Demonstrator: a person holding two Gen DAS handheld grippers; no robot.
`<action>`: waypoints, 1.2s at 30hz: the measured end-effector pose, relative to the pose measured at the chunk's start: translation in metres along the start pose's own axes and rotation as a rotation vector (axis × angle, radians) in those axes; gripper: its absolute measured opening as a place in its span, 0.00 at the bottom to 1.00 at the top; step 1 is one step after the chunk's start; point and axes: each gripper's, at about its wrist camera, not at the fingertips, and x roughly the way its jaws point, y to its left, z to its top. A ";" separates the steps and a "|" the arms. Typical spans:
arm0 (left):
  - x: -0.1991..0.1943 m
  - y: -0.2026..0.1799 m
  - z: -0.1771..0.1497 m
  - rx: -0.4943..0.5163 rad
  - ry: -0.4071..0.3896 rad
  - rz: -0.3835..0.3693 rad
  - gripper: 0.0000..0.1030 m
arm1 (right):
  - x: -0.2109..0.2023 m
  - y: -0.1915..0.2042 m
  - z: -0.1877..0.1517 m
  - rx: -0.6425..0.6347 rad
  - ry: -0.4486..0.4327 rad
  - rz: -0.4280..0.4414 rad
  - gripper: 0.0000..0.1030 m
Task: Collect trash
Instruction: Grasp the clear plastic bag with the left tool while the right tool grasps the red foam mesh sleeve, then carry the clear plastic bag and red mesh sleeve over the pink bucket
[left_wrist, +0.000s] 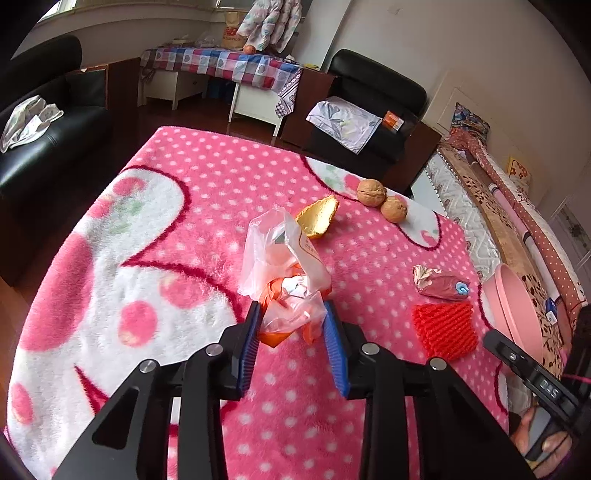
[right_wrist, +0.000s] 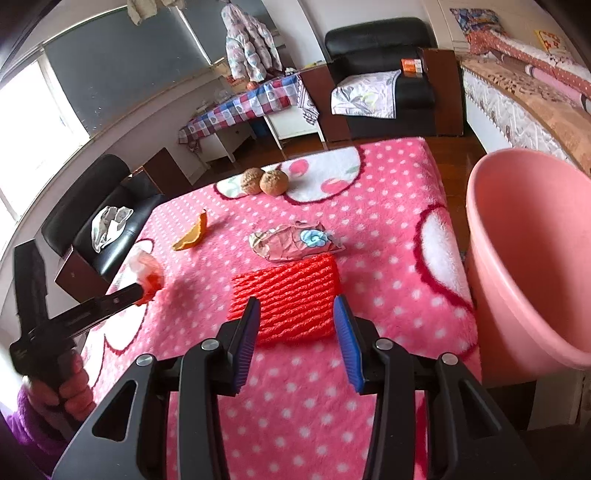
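A crumpled clear and orange plastic bag (left_wrist: 284, 280) lies on the pink dotted blanket (left_wrist: 207, 192); my left gripper (left_wrist: 291, 314) is around its near end, pads touching it. The bag also shows in the right wrist view (right_wrist: 146, 271). A red foam fruit net (right_wrist: 290, 299) lies just ahead of my open right gripper (right_wrist: 297, 306), whose fingers straddle its near edge. It also shows in the left wrist view (left_wrist: 445, 328). A crumpled pink wrapper (right_wrist: 295, 243), an orange peel (right_wrist: 194, 232) and two walnuts (right_wrist: 264, 181) lie farther back. A pink bucket (right_wrist: 532, 258) stands at the right.
Black armchairs (left_wrist: 44, 122) stand left and behind the table. A checked table (left_wrist: 221, 66) is at the back. A bed (left_wrist: 498, 206) with patterned covers runs along the right, past the blanket's edge.
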 end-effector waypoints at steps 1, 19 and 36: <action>-0.001 0.000 0.000 0.002 -0.001 -0.002 0.31 | 0.004 -0.001 0.000 0.005 0.008 -0.004 0.41; -0.012 -0.021 -0.003 0.040 -0.004 -0.030 0.31 | 0.008 0.006 -0.007 -0.052 0.034 -0.004 0.08; -0.033 -0.079 0.002 0.146 -0.040 -0.087 0.31 | -0.071 -0.017 0.001 -0.001 -0.175 0.004 0.07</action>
